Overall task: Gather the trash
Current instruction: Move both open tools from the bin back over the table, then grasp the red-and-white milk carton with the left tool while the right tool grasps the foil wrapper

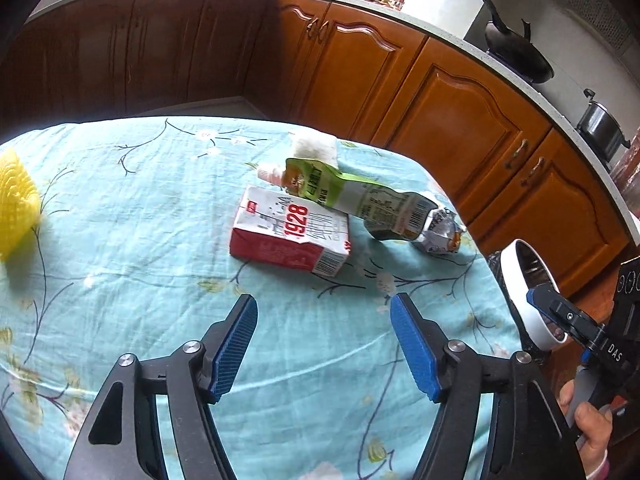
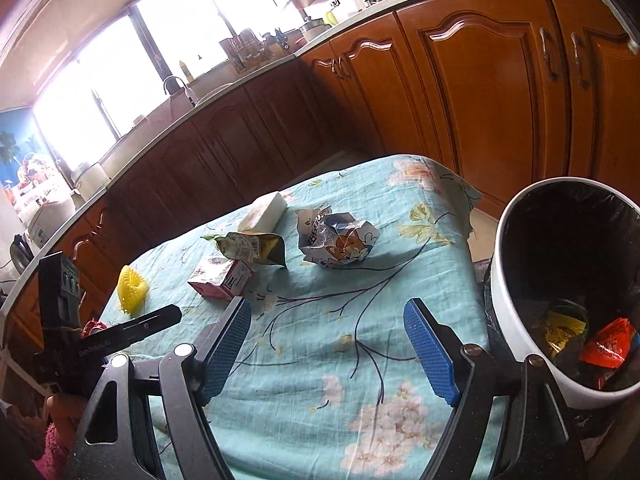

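The trash lies in a loose cluster toward the far side of the desk (image 1: pixel 120 200), which is covered by a light-blue floral cloth. Nearest is a red-and-white cardboard carton marked 1928 (image 1: pixel 290 232), lying flat. A flattened green-and-white drink pouch with a pink cap (image 1: pixel 344 196) leans across the carton's far edge, touching it. Just right of the pouch sits a crumpled silvery printed wrapper (image 2: pixel 338 238), and beyond them a white folded tissue (image 2: pixel 264 210). A yellow ribbed plastic piece (image 2: pixel 131 290) rests well apart at the left.

The left gripper (image 1: pixel 324 308) hovers over the cloth short of the carton, its blue-padded fingers (image 1: pixel 236 344) spread wide and holding nothing. The right gripper (image 2: pixel 327 314) is likewise spread and empty, beside the white round bin with a black liner (image 2: pixel 520 280) at the desk's right edge; the bin already holds a few wrappers.

The carton looks light and fairly stiff, probably empty, so pinching across its narrow width should hold. The pouch and wrapper seem soft and slippery; they would likely crumple, so a grip on a thick fold or the pouch's capped neck appears safest.
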`<state>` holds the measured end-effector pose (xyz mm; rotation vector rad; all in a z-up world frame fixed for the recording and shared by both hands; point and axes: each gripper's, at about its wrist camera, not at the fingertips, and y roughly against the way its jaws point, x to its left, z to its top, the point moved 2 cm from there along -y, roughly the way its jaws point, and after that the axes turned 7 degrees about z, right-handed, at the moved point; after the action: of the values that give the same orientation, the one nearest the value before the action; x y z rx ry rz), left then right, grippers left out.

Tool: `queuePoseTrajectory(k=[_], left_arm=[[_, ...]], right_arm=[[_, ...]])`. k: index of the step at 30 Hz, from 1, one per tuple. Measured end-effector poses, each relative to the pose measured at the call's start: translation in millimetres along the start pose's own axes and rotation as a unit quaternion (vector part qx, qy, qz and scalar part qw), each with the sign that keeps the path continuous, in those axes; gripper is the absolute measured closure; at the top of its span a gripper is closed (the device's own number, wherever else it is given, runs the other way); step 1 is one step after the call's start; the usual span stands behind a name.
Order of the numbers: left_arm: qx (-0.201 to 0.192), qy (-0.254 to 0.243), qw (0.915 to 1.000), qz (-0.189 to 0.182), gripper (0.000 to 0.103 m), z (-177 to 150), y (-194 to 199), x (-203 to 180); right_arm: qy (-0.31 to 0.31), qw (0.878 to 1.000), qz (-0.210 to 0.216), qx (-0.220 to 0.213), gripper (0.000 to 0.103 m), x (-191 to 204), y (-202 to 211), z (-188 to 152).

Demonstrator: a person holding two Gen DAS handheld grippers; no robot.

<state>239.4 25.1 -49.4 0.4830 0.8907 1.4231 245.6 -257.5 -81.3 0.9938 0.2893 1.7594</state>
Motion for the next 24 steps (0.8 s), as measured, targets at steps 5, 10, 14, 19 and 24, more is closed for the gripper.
queuePoseTrajectory(k=[5, 10, 14, 19, 24], left_arm=[[0.007, 0.004, 0.9998, 0.016, 0.028, 21, -19, 20], [0.004, 0.02, 0.9998, -0.003, 0.027, 41, -38, 33], [0.007, 0.008, 0.9995, -0.03, 0.027, 47, -52, 33], [0.009, -0.034, 0.9978, -0.056, 0.027, 39, -59, 16], [0.027, -0.048, 0.9933, -0.101, 0.027, 20, -51, 2]], right_arm=[[0.005, 1.0, 0.0, 0.01, 0.023, -3, -18, 10], [-0.009, 1.0, 0.003, 0.019, 0.023, -13, -38, 19], [-0.019, 1.0, 0.004, 0.025, 0.023, -18, -54, 26], [-0.034, 0.999, 0.002, 0.035, 0.023, -27, -76, 35], [-0.036, 0.998, 0.001, 0.048, 0.032, -31, -93, 40]])
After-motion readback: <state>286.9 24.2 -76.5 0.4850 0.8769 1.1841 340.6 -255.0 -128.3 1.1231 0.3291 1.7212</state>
